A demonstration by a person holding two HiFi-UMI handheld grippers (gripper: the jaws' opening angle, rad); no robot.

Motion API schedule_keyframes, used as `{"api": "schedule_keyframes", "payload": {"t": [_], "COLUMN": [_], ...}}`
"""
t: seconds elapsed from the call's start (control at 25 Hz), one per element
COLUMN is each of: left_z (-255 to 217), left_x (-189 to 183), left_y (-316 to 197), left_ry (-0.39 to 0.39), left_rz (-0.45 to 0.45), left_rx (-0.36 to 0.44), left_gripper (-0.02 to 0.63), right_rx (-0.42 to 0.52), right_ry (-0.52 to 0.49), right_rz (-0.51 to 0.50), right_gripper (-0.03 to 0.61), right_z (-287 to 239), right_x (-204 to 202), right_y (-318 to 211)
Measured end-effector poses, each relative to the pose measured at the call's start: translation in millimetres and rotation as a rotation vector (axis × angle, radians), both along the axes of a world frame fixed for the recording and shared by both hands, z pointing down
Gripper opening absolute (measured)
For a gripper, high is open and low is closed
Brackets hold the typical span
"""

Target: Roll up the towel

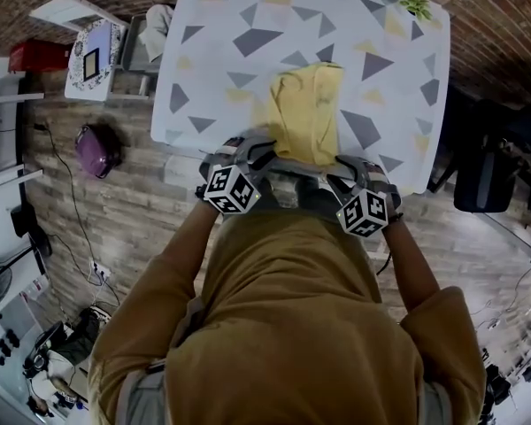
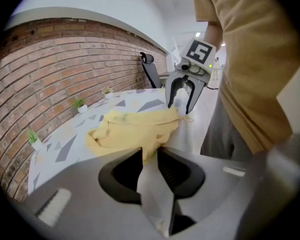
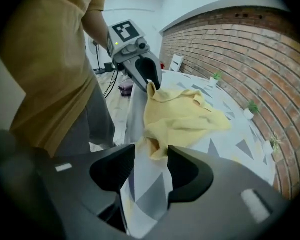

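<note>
Patterned table point(image 1: 248, 25) holds crumpled yellow towel point(image 1: 308, 113), left hand-held gripper point(image 2: 150, 153) pinching it, right hand-held gripper point(image 3: 151, 151) open.

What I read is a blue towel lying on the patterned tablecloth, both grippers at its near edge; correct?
No: the towel is yellow, not blue, as the head view shows. It lies on the patterned tablecloth, left gripper and right gripper at its near edge.

A desk point(image 1: 214, 60) under a white cloth printed with grey and yellow triangles carries small green potted plants point(image 1: 415, 4) at its far edge. A purple bag point(image 1: 97, 146) lies on the wood-plank floor point(image 1: 106, 228) nearby.
</note>
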State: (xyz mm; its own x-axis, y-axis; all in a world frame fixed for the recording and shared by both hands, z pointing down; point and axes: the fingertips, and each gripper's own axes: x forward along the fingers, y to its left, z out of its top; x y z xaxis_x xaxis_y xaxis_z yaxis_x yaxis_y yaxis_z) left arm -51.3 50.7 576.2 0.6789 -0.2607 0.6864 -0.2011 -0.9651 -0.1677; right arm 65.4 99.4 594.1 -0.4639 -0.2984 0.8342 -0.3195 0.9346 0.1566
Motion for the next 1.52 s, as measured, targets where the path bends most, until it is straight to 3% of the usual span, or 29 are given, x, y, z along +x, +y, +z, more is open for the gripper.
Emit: {"api": "schedule_keyframes", "payload": {"t": [0.24,0.44,0.52,0.68,0.88,1.04,1.24,1.52], "left_z": [7.8,7.0,3.3,-7.1,-22.1,-14.2,-21.8,-4.6], "left_x": [9.7,8.2,4.2,-2.2,-5.8,-10.0,-9.9,-14.0], "left_y": [3.8,6.9,6.7,3.1,-7.9,-10.5,-29.6,-44.8], "left_ry": [0.026,0.081,0.094,0.150,0.306,0.327,0.433,0.394], "left_rz": [0.022,0.011,0.007,-0.009,-0.054,-0.053,-0.118,-0.212], "left_rx": [-0.040,-0.090,-0.103,-0.164,-0.311,-0.399,-0.509,-0.631], "left_gripper": [0.086,0.077,0.078,0.078,0.077,0.077,0.077,0.077], "right_rx": [-0.034,-0.015,-0.035,-0.127,-0.224,-0.254,-0.340,-0.539], "right_ry": [0.007,-0.022,-0.066,-0.133,-0.250,-0.266,-0.284,-0.330], "right_rz": [-0.015,0.021,0.070,0.120,0.216,0.242,0.272,0.391], "right_gripper": [0.171,0.048,0.043,0.043,0.043,0.043,0.044,0.046], "right_z": [7.0,1.0,-6.1,-17.3,-45.8,-50.4,-44.7,-30.2], "right_x": [-2.1,-4.4,-5.0,-2.1,2.3,5.9,6.2,12.3], "right_y": [-1.2,4.2,-0.4,-8.3,-36.3,-52.5,-64.9,-82.6]}}
